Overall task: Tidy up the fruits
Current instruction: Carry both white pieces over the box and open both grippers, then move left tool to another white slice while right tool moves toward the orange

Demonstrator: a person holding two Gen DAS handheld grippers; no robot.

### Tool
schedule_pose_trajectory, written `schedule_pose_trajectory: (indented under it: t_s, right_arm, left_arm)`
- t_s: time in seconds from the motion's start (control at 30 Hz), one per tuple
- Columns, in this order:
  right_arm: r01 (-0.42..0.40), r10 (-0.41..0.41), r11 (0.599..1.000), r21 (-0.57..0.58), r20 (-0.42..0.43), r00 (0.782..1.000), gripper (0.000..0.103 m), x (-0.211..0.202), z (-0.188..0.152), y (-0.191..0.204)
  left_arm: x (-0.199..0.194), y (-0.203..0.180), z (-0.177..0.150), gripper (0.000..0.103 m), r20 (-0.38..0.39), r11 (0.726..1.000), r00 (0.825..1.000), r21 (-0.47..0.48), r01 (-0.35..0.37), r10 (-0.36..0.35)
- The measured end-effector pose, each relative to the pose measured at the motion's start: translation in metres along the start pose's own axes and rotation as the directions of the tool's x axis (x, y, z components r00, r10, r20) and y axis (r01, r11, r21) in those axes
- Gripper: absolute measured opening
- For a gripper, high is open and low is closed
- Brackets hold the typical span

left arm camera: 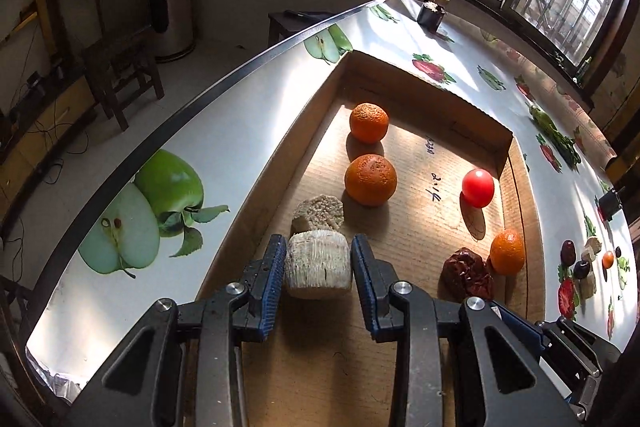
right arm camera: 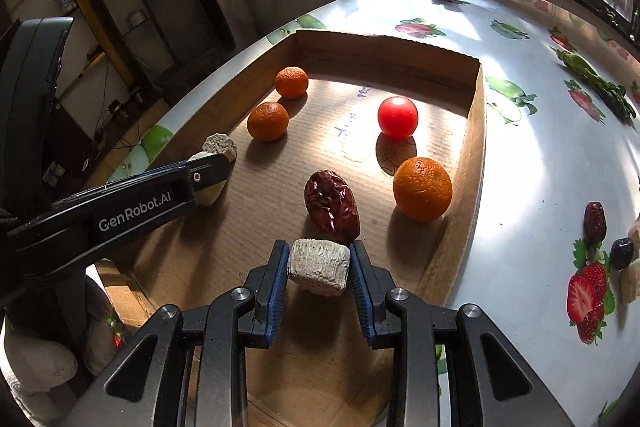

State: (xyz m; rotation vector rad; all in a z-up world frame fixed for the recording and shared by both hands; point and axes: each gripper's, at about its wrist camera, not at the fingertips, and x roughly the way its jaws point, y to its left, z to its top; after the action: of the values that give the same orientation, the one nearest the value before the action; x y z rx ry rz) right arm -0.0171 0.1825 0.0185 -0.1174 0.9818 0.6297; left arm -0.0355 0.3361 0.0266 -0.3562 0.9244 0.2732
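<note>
a: what is the left gripper (left arm camera: 319,267) doing?

b: its two blue pads are pressed on a pale chunk (left arm camera: 319,270), one on each side. it hangs over the near left part of the cardboard box (left arm camera: 404,75).

a: and the right gripper (right arm camera: 319,267)?

b: same thing. it is clamped on another pale piece (right arm camera: 319,267), over the near middle of the box, just in front of the dried date (right arm camera: 331,206).

a: where do the chunks go?

b: i think beside the rough pale lump (left arm camera: 319,213) that already sits by the left wall of the box. that looks like the pile for this kind of food (i can't tell what fruit it is).

a: which hand is nearer to that lump?

b: the left one. the lump is right past its fingertips, straight ahead and a bit to the left. the right gripper is well apart from it, and the lump lies far off to its left, with the left gripper in between.

a: how does the held chunk lie?

b: like a short drum on its side, long way going across from pad to pad.

a: what else is in the box?

b: two oranges past the lump, nearer orange (left arm camera: 370,180) and farther orange (left arm camera: 369,123), a red tomato (right arm camera: 397,118) toward the far right corner, and one more orange (right arm camera: 422,188) by the right wall.

a: so who goes first?

b: i'd guess the left hand, so the way is free for the right.
</note>
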Motion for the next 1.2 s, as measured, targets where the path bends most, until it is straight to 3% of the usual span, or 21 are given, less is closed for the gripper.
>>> schedule_pose_trajectory:
  t_s: [0.17,0.3,0.47,0.57,0.67,0.73,0.83,1.2]
  right_arm:
    - [0.033,-0.033,0.999,-0.029,0.013,0.999,0.033,0.002,0.0,0.004]
    - [0.038,-0.037,0.998,-0.04,0.019,0.999,0.033,0.002,0.0,0.005]
    - [0.036,-0.034,0.999,-0.027,0.054,0.998,0.043,-0.008,0.001,0.003]
    - [0.032,-0.031,0.999,-0.007,0.084,0.996,0.044,-0.023,0.001,0.0]
    - [0.03,-0.033,0.999,0.028,0.124,0.992,0.044,-0.044,-0.002,-0.006]
    - [0.034,-0.042,0.998,0.055,0.152,0.988,0.05,-0.058,-0.007,-0.011]
    - [0.04,-0.06,0.993,0.11,0.192,0.98,0.056,-0.078,-0.018,-0.024]
    - [0.043,-0.112,0.951,0.305,0.212,0.971,0.057,-0.115,-0.055,-0.076]
  left_arm:
    - [0.001,0.003,0.0,0.039,0.008,1.0,1.0,-0.017,-0.003,0.004]
    - [-0.007,0.011,0.001,0.041,0.018,0.997,0.999,-0.066,0.039,-0.037]
    - [-0.033,0.014,0.001,0.041,0.083,0.996,0.996,-0.082,0.044,-0.037]
    - [-0.049,0.012,0.001,0.043,0.121,0.996,0.993,-0.081,0.021,-0.011]
    - [-0.063,0.001,-0.003,0.05,0.154,0.999,0.988,-0.05,-0.016,0.024]
    - [-0.071,-0.008,-0.006,0.057,0.175,0.999,0.984,-0.025,-0.033,0.037]
    - [-0.081,-0.025,-0.013,0.058,0.208,0.999,0.977,0.022,-0.04,0.034]
    - [-0.102,-0.085,-0.039,0.059,0.235,0.983,0.972,0.183,-0.022,-0.022]
